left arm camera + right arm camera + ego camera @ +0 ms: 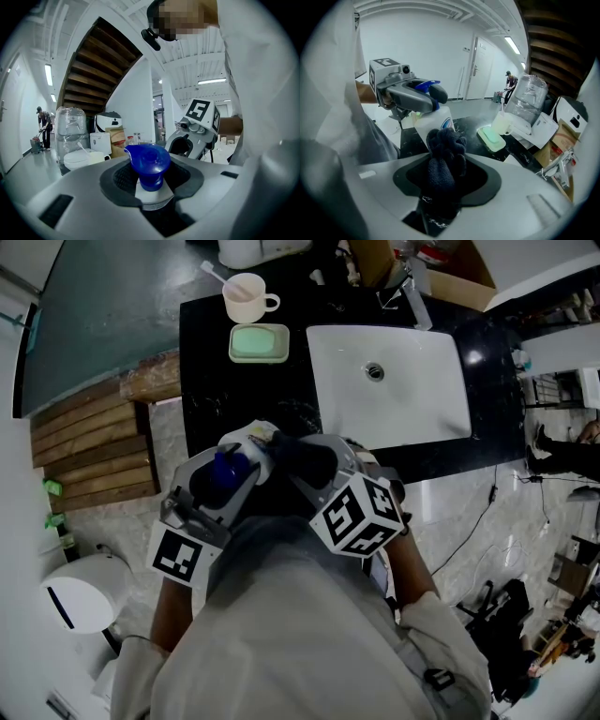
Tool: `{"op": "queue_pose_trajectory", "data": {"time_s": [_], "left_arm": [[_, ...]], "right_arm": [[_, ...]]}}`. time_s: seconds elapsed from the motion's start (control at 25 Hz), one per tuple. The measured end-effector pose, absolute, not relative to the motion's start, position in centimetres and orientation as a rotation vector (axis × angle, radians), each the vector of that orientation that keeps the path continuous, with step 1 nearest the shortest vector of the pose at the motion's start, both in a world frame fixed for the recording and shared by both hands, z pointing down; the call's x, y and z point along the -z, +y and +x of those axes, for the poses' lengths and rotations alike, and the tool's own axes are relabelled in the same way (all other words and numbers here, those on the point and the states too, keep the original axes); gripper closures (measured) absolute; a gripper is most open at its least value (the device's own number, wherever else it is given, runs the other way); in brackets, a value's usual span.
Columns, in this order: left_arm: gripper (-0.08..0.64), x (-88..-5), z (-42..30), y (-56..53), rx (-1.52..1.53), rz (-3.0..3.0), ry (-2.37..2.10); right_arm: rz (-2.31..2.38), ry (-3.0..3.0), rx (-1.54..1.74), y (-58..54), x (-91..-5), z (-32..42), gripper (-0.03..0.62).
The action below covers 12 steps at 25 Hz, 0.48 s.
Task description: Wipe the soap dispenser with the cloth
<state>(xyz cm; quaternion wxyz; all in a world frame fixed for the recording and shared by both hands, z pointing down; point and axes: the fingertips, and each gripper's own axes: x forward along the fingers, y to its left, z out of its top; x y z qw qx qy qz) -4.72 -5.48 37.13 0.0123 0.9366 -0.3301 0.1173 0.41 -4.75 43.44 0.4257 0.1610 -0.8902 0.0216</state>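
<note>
The soap dispenser [150, 192] is hidden below its blue pump [147, 159] by the left hand-held gripper [151, 183].

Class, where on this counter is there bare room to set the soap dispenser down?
Bare black counter lies left of the sink, nearer than the green soap dish. The cup and faucet crowd the back edge.

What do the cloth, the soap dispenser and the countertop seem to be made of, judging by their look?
Cloth: dark, fuzzy fabric, perhaps knit or microfibre; it bunches in soft folds.
Soap dispenser: probably plastic, with a smooth white body and a glossy blue pump head.
Countertop: black polished stone or a look-alike; it shows pale flecks and reflections.
</note>
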Motion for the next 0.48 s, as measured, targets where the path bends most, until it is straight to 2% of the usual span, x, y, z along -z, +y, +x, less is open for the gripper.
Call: {"op": "queue_pose_trajectory", "data": {"time_s": [0.48], "left_arm": [[0.422, -37.3, -4.6, -5.5, -0.388, 2.926, -1.028]], "right_arm": [[0.388, -2.231, 0.013, -4.4, -42.2, 0.0, 0.439]]}}
